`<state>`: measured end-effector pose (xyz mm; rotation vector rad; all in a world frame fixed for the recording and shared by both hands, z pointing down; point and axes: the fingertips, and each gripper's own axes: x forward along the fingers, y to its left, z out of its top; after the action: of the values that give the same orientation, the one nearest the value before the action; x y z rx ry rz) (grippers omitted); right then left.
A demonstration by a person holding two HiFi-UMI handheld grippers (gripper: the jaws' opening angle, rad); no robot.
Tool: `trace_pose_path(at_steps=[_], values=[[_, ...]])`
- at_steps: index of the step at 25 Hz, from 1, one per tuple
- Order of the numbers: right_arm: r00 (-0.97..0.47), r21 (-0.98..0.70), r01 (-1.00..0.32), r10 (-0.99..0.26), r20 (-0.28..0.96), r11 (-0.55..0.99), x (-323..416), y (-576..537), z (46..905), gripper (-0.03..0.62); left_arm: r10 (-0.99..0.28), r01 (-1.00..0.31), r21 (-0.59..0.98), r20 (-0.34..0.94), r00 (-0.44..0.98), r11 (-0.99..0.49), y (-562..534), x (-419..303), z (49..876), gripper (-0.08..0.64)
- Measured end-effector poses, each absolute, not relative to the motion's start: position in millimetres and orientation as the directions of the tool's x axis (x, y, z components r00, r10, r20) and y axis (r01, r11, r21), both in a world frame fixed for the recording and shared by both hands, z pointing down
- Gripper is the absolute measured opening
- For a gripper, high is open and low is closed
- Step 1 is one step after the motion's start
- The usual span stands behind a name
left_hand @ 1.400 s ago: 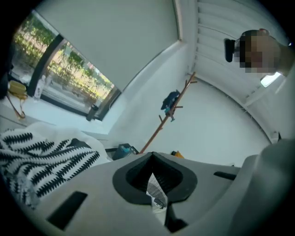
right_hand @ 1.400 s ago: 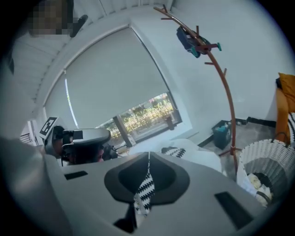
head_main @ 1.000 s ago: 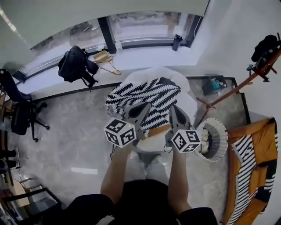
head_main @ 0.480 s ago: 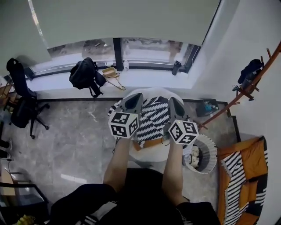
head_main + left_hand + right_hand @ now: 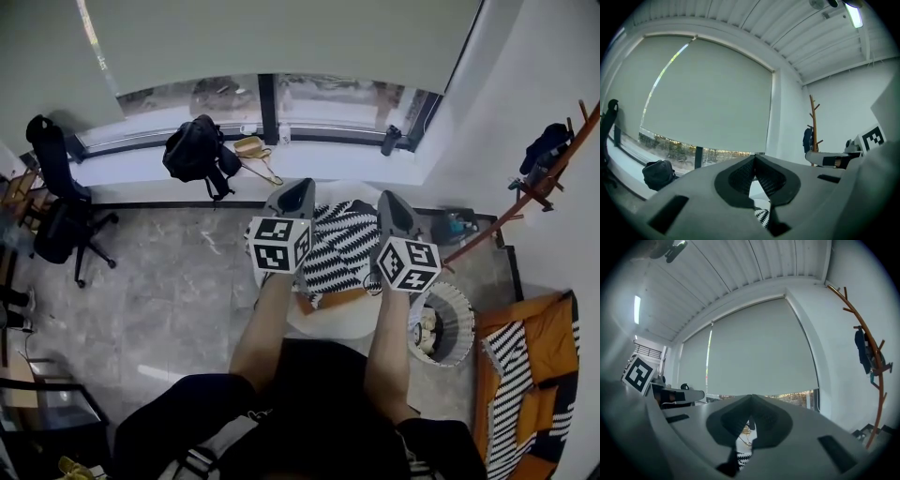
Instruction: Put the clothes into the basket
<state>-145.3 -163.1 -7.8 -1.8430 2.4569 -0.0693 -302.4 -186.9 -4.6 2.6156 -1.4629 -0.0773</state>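
A black-and-white striped garment point(image 5: 342, 248) with an orange edge hangs spread between my two grippers above the round white table point(image 5: 349, 321). My left gripper point(image 5: 298, 193) is shut on its left upper edge, and my right gripper point(image 5: 394, 202) is shut on its right upper edge. Both point level toward the window. In the left gripper view the jaws point(image 5: 754, 157) meet at the tips, with a bit of striped cloth point(image 5: 762, 216) below them. The right gripper view shows the same: closed jaws point(image 5: 751, 397) and cloth point(image 5: 743, 458) beneath. The white slatted basket point(image 5: 456, 330) stands on the floor at right, with pale clothes inside.
A wooden coat rack point(image 5: 525, 192) with a dark garment stands at the right. Orange and striped cloth point(image 5: 525, 375) lies at the lower right. On the windowsill rest a black backpack point(image 5: 195, 150), hangers point(image 5: 253, 150) and a dark bottle point(image 5: 391, 141). An office chair point(image 5: 56, 220) is at left.
Both grippers have risen with the striped garment, which came up off the table and now hangs narrower between them. The head view has shifted, so the basket sits lower right.
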Motion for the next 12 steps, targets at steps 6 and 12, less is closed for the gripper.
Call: trace_pose_path(at_steps=[6, 12], values=[[-0.268, -0.072, -0.96, -0.963, -0.035, 0.27, -141.7, -173.3, -11.4, 0.011, -0.85, -0.841, 0.158, 0.023, 0.527, -0.517, -196.4, -305.5, -5.6, 0.008], [-0.257, -0.071, -0.963, -0.966, -0.03, 0.259, -134.8, -179.0, -10.3, 0.011, -0.854, -0.85, 0.128, 0.036, 0.518, -0.511, -203.1, -306.0, -3.5, 0.008]])
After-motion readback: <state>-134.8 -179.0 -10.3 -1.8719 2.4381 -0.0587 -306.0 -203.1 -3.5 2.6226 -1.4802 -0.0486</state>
